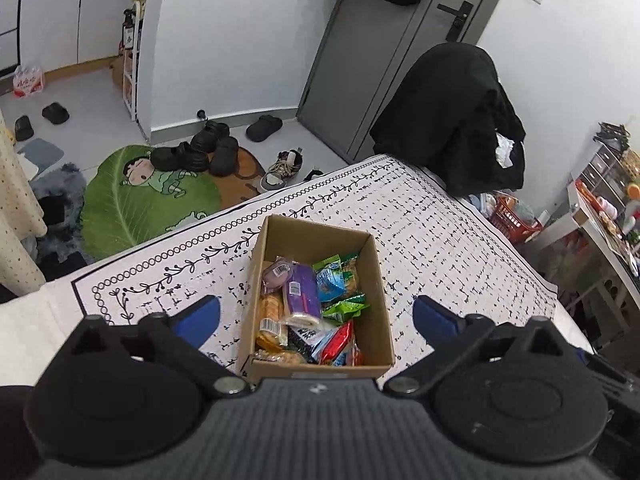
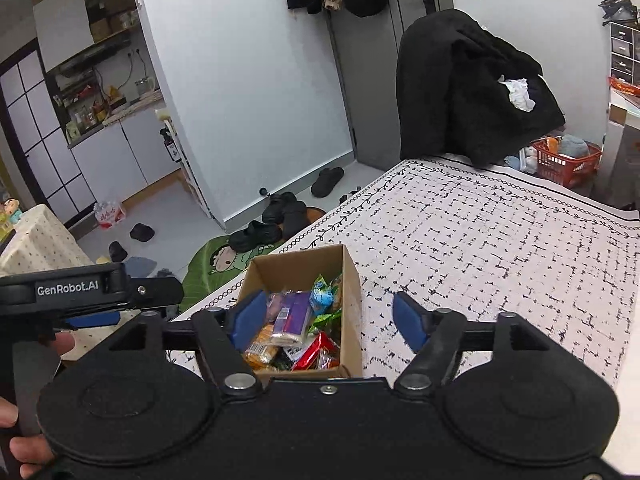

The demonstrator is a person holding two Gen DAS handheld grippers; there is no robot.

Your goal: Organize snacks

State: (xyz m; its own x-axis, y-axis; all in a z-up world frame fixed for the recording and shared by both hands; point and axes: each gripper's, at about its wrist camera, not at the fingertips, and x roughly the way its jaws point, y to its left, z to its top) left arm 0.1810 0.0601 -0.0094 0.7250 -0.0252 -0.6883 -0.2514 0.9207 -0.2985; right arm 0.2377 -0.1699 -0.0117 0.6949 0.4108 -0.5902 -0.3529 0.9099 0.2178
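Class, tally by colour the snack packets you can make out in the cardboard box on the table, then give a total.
Purple packets: 2
Green packets: 2
Blue packet: 1
Orange packets: 2
Red packet: 1
Total: 8 that show clearly in the cardboard box; others lie partly buried.

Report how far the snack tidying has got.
Done: the snack packets lie piled inside the cardboard box on the patterned tablecloth, and none shows on the cloth around it. In hand: nothing; the left gripper and right gripper both stand open and empty above the box. Left: nothing visible to gather, unless the pile should be sorted.
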